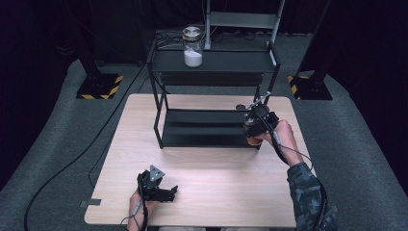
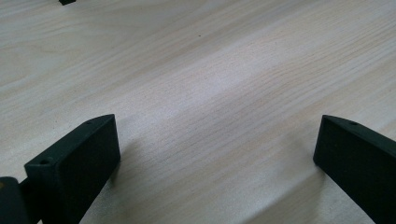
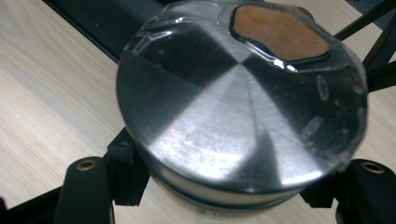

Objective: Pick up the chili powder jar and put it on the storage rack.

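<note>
Bench (image 1: 207, 202) notes, all places taken from the black two-tier rack (image 1: 211, 96). Your left claw (image 1: 163, 191) sits low on the bench, well in front of the rack and toward its left end; the left gripper view shows its jaws spread wide with bare pale wood between them, pinching nothing. On the rack's top shelf, left of centre, stands a glass jar of white powder (image 1: 193, 47) with a metal lid, well apart from both claws. Your right claw (image 1: 253, 126) is at the rack's front right corner, level with the lower shelf. In the right gripper view its jaws are pressed against both sides of a second jar (image 3: 243, 107) with a brushed metal lid, seen from above; an orange-brown patch shows behind the lid's far edge. This held jar is just beside the rack's right front post (image 1: 263, 103).
</note>
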Demonstrator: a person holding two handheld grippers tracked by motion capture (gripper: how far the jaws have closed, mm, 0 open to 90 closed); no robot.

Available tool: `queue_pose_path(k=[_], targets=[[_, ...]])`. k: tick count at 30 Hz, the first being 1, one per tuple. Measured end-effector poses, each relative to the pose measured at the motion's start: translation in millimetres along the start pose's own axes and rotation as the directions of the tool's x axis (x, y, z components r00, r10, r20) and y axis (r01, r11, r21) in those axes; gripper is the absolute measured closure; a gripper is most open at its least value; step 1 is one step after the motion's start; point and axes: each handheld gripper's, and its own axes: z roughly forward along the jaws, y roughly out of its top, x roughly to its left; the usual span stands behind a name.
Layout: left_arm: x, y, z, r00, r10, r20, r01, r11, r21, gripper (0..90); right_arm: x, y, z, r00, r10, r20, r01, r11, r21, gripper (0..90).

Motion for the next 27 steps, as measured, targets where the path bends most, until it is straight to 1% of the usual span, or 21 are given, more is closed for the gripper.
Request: queue_pose_path(k=[7, 12, 17, 23, 27], targets=[[0.0, 0.0, 0.0, 1.0, 0.0, 0.0, 0.0, 1.0, 0.0, 0.0, 1.9, 7.5, -5.6, 0.9997, -0.022, 0.013, 0.022, 1.0, 0.007, 30.6], [0.0, 0.0, 0.0, 1.0, 0.0, 0.0, 0.0, 1.0, 0.0, 0.0, 1.4, 11.8, -12.4, 0.9994, -0.028, 0.019, 0.028, 1.0, 0.001, 30.6], [0.0, 0.0, 0.0, 1.0, 0.0, 0.0, 0.0, 1.0, 0.0, 0.0, 1.1, 18.1, -18.5, 0.999, -0.036, 0.026, 0.036, 0.999, 0.008, 30.6], [0.0, 0.0, 0.0, 1.0, 0.0, 0.0, 0.0, 1.0, 0.0, 0.0, -1.0, 23.7, -24.4, 0.999, -0.03, 0.031, 0.03, 0.999, 0.01, 30.6], [0.0, 0.0, 0.0, 1.0, 0.0, 0.0, 0.0, 1.0, 0.0, 0.0, -2.1, 27.8, -27.4, 0.9987, -0.035, 0.037, 0.035, 0.999, 0.013, 30.6]])
